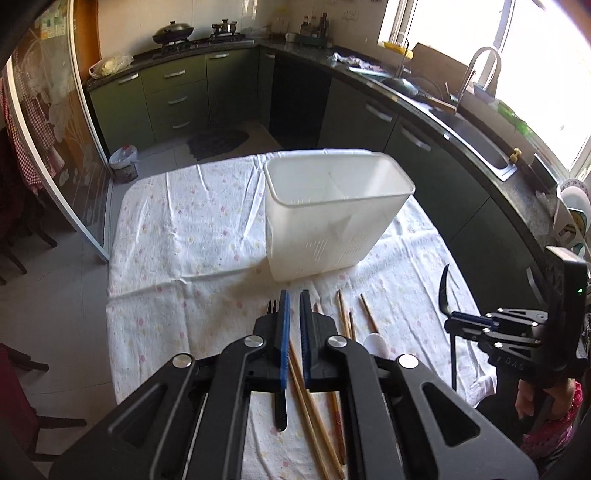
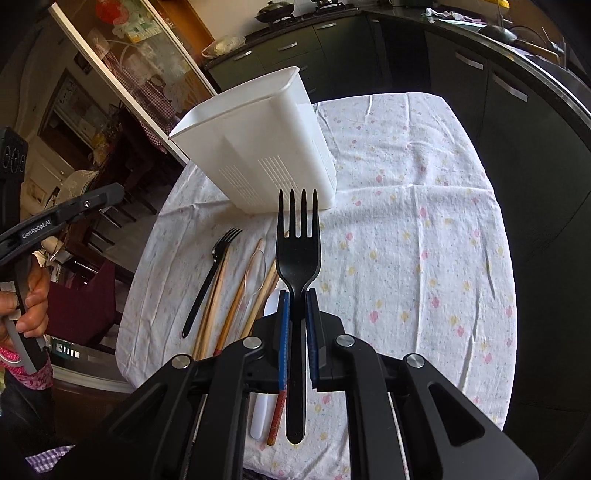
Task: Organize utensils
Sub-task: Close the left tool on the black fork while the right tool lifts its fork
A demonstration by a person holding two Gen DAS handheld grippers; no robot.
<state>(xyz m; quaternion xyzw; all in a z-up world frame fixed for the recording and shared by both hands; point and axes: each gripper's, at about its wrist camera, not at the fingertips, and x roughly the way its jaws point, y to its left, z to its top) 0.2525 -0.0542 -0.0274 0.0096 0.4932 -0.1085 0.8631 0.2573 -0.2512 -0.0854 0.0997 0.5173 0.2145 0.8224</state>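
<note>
The right gripper point(image 2: 297, 295) squeezes a black fork point(image 2: 298, 254), prongs up, ready for the white holder point(image 1: 332, 210). The left gripper point(image 1: 293, 295) pinches a chopstick point(image 1: 295, 363) near the holder. Another fork point(image 2: 212, 273) lies there.

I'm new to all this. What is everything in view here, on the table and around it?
holder: one, white, upright on the cloth
held fork: one, black, in the right claw
loose fork: one, black, flat on the cloth, left of the chopsticks
chopsticks: several, wooden, flat on the cloth before the holder
spoon: one, white, among the chopsticks
cloth: one, white with flowers, over the table
cabinets: a row, green, along the walls
wok: one, black, on the stove
tap: one, silver, by the window
left claw: black, blue pads, shut, nothing seen in it
right claw: black, blue pads, shut on the held fork
hand: one, on the left claw's handle
</note>
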